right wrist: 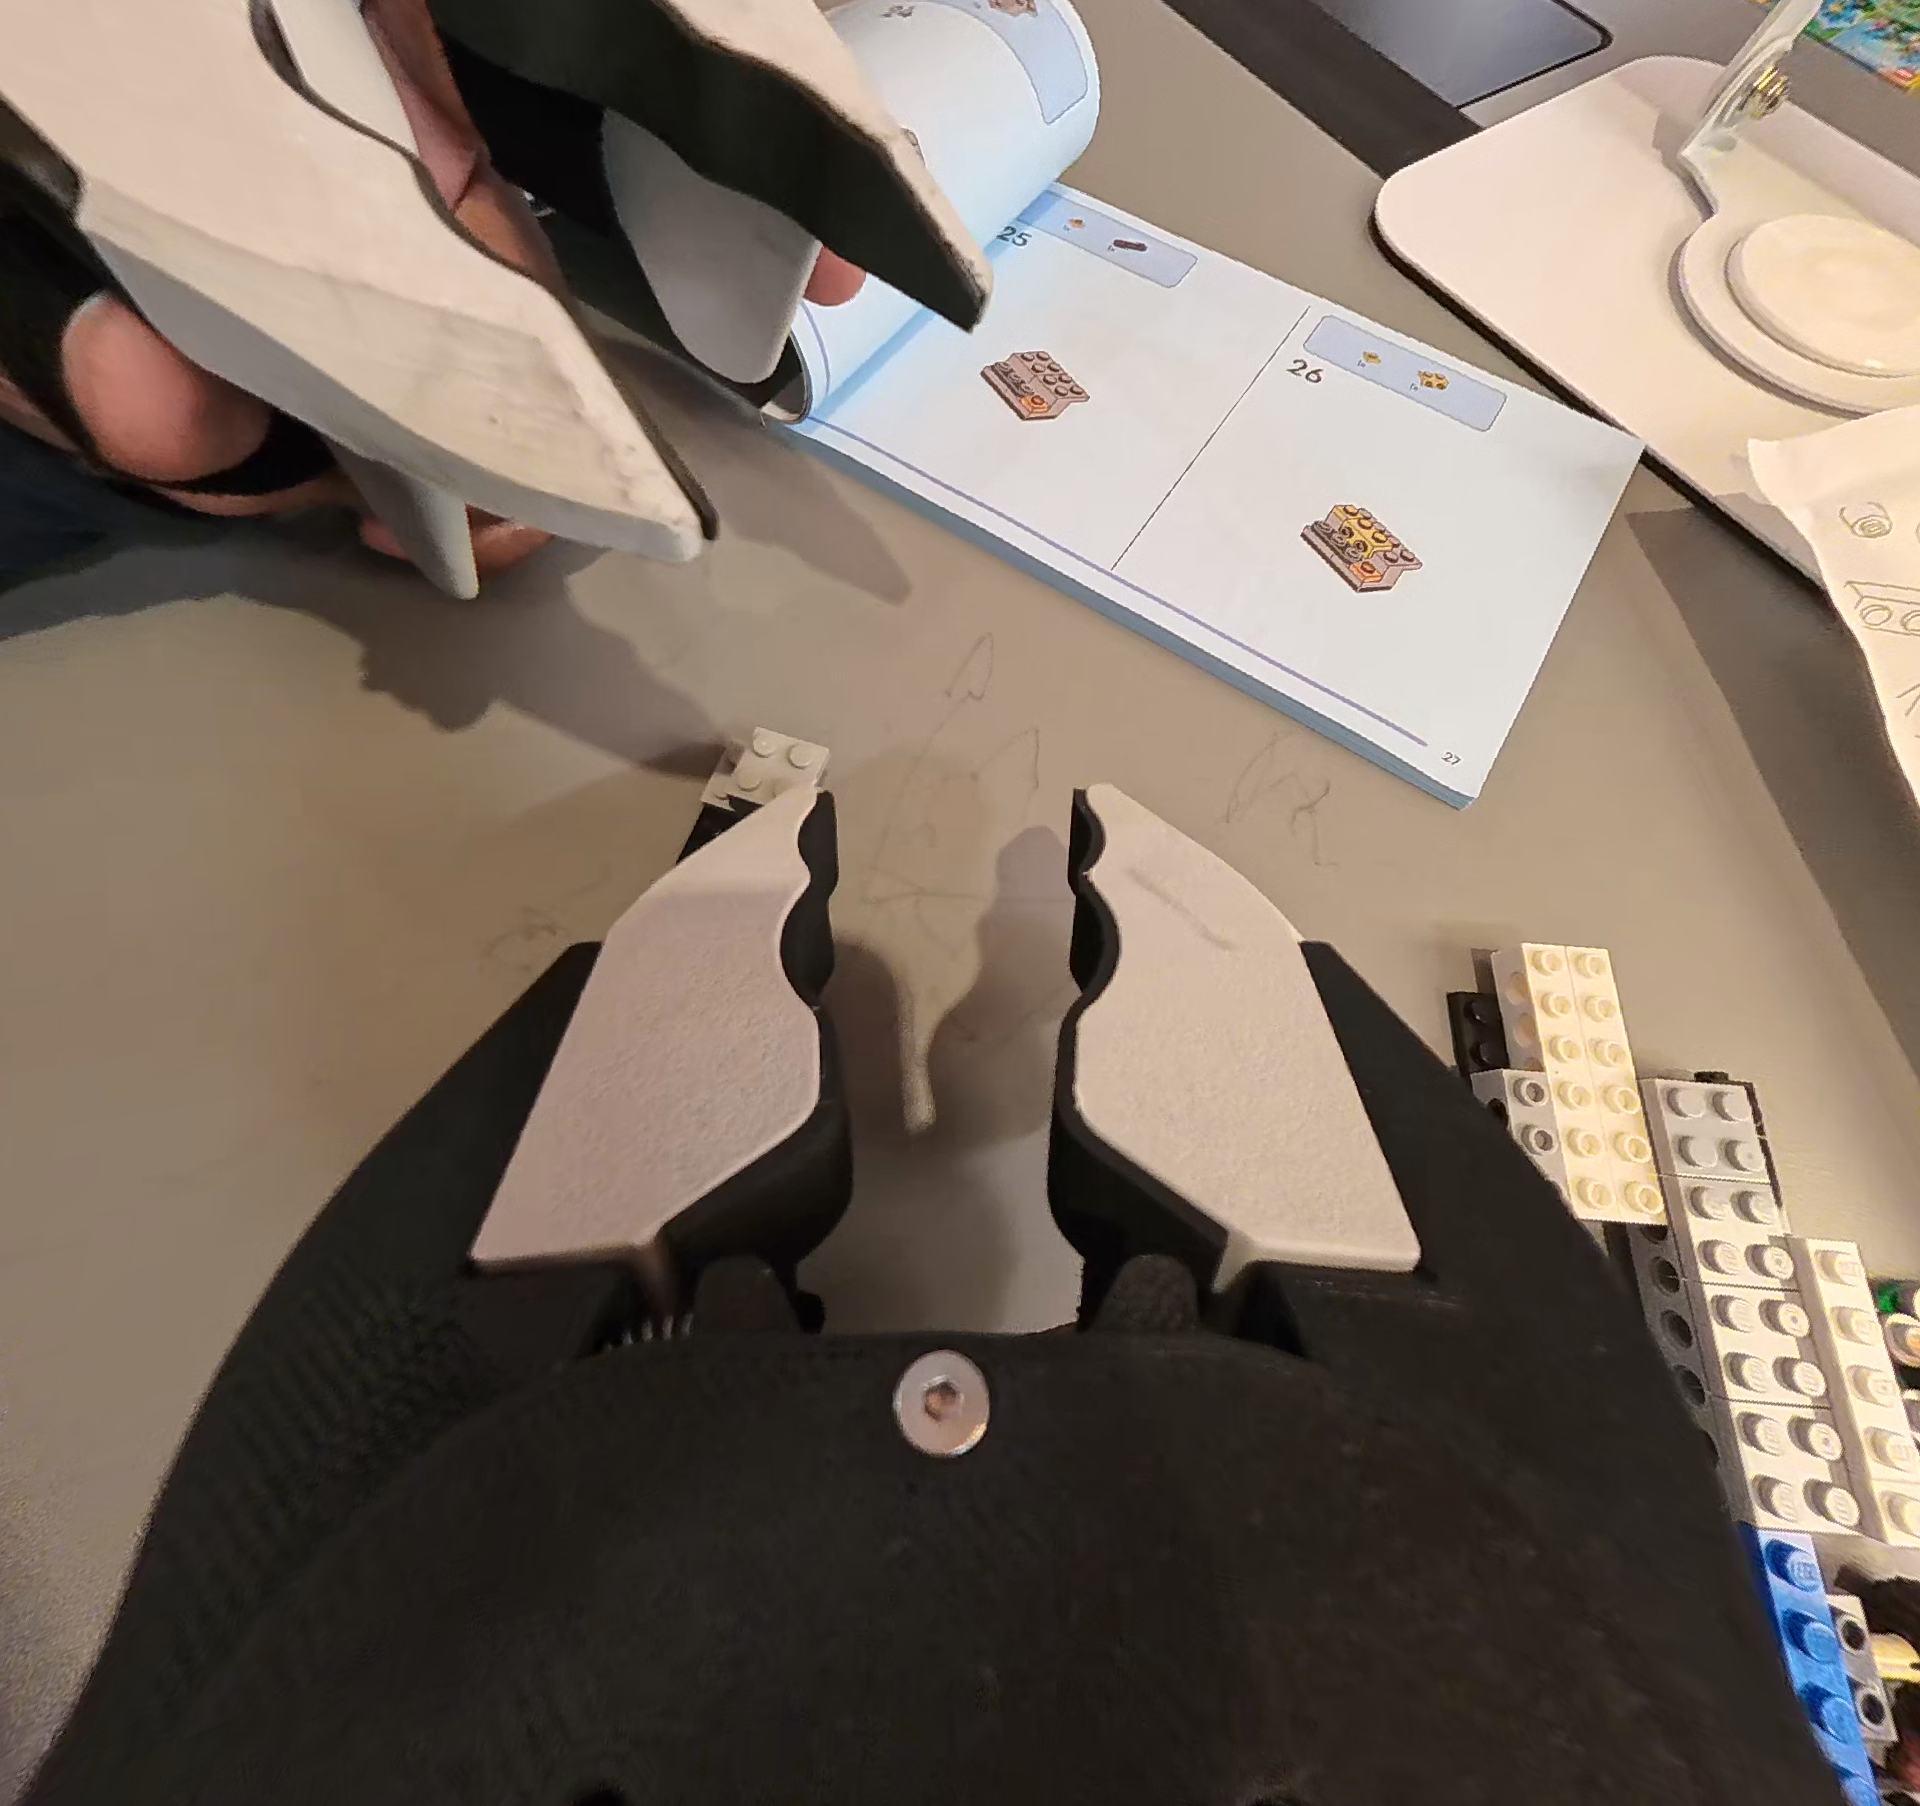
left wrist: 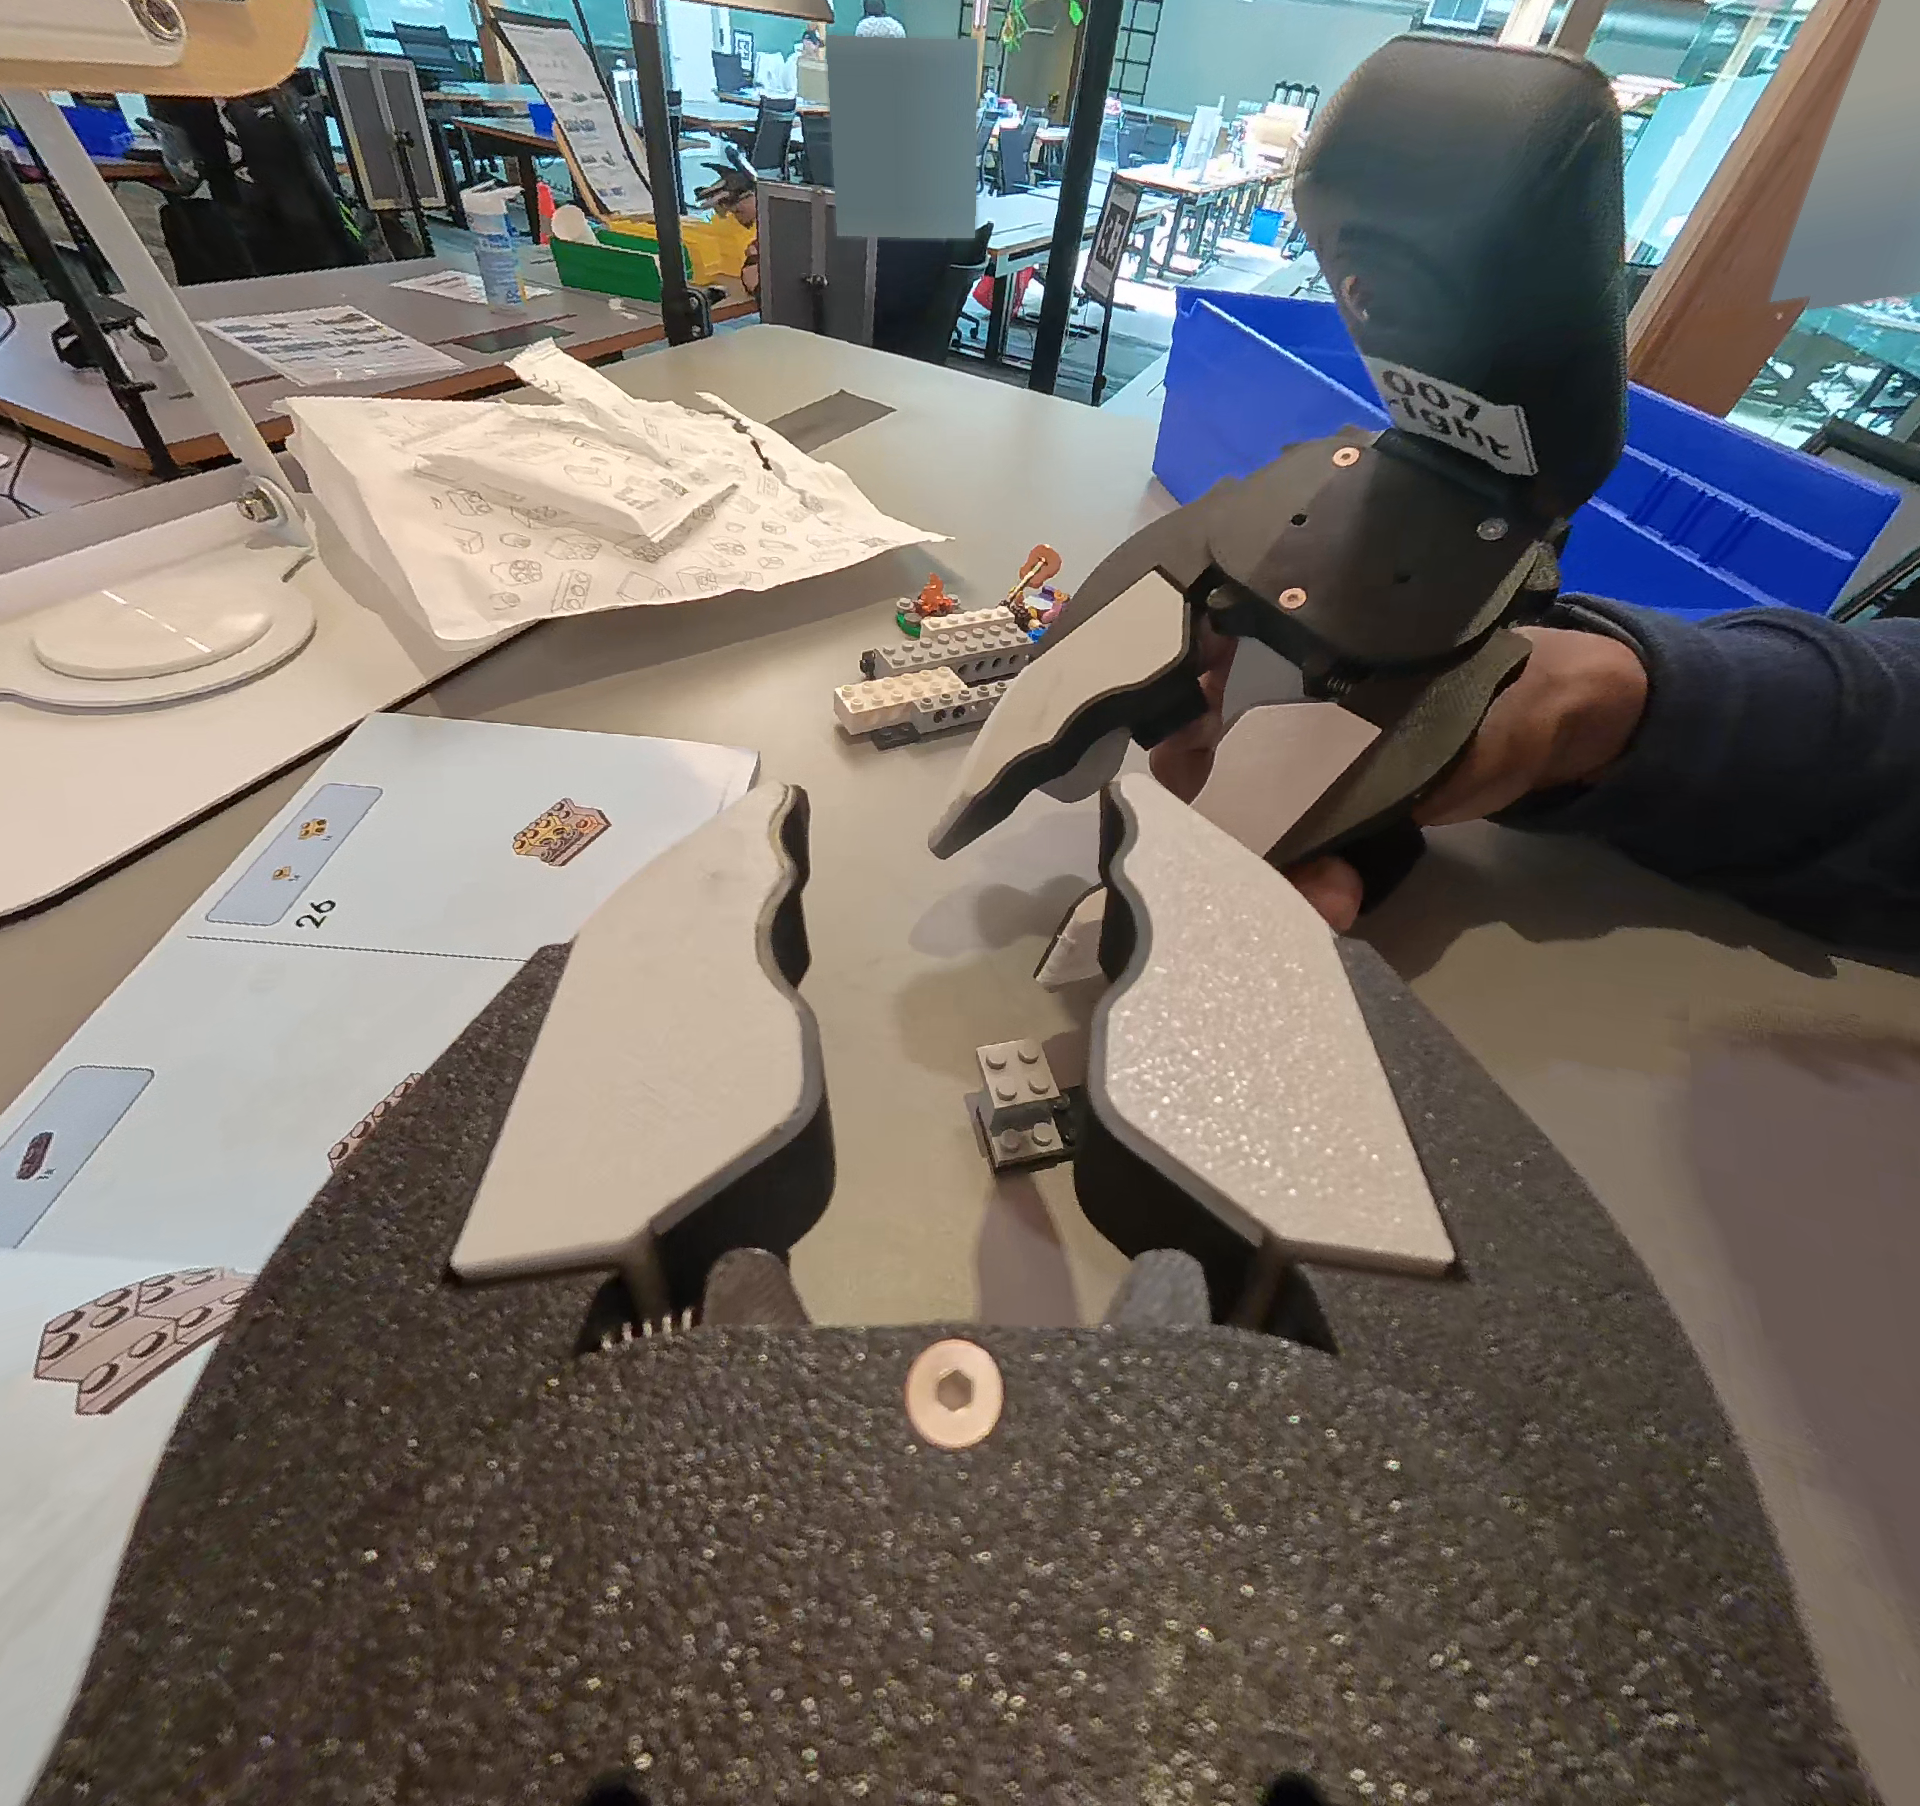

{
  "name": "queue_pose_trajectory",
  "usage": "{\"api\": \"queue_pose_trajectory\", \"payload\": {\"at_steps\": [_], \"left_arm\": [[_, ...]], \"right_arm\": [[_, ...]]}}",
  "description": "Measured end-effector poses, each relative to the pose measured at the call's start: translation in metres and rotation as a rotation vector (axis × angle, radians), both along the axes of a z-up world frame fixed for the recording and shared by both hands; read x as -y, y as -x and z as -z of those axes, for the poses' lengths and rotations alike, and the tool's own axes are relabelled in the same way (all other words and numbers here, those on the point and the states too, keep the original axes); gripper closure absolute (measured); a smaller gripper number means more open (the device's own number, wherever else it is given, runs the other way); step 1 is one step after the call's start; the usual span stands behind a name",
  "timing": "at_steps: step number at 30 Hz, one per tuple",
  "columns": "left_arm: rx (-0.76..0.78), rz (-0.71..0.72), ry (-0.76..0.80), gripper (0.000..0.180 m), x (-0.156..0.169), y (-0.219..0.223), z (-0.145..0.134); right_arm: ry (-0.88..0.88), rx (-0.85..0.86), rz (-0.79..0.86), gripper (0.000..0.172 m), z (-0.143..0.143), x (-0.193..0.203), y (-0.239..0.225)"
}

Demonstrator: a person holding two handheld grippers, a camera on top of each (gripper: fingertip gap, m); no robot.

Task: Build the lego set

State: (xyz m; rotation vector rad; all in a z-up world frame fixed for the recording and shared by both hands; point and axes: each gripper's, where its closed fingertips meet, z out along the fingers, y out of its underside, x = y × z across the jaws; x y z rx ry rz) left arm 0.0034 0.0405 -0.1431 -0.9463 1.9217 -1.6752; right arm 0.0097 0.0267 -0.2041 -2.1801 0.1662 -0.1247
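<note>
The left gripper (left wrist: 951, 826) hangs over the grey table (left wrist: 665, 676) with its jaws spread and nothing between the pads; a small grey brick assembly (left wrist: 1023, 1102) on a dark plate sits on the table below the gap, close to the right-hand finger, which hides part of its dark base. The right gripper (right wrist: 951, 811) also stands spread and bare, its left fingertip covering the near part of that same brick assembly. An open instruction booklet (right wrist: 1247, 468) lies toward the table's far side, its left pages curled up behind the left gripper, and a longer white-and-grey brick build (right wrist: 1704, 1268) is cut off by the right edge of the right wrist view.
</note>
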Motion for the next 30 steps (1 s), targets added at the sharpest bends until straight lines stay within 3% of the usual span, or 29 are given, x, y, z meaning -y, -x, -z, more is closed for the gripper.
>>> {"api": "queue_pose_trajectory", "payload": {"at_steps": [4, 8, 12, 15, 18, 20, 26, 30], "left_arm": [[0.000, 0.001, -0.006, 0.127, 0.001, 0.000, 0.001], [0.013, 0.000, 0.002, 0.127, -0.001, 0.001, -0.002], [0.010, -0.004, 0.054, 0.127, -0.006, 0.000, -0.006], [0.006, 0.002, 0.055, 0.127, -0.006, 0.001, -0.005], [0.004, 0.007, 0.047, 0.127, -0.004, 0.001, -0.005], [0.003, 0.016, 0.035, 0.127, -0.002, 0.001, -0.003], [0.013, 0.023, 0.032, 0.128, -0.001, 0.004, -0.004], [0.015, 0.029, 0.032, 0.128, -0.001, 0.007, -0.005]], "right_arm": [[-0.073, -0.017, -0.005, 0.130, -0.013, 0.000, 0.008], [-0.199, -0.131, -0.036, 0.129, -0.072, 0.017, 0.046], [-0.167, -0.094, -0.015, 0.130, -0.122, 0.097, 0.089], [0.026, 0.055, 0.146, 0.134, -0.136, 0.196, 0.058], [0.327, 0.207, 0.298, 0.135, -0.125, 0.311, -0.016], [0.465, 0.179, 0.271, 0.133, -0.104, 0.360, -0.052], [0.788, 0.133, 0.013, 0.126, -0.022, 0.397, -0.100], [0.881, 0.128, -0.075, 0.129, 0.000, 0.407, -0.103]]}}
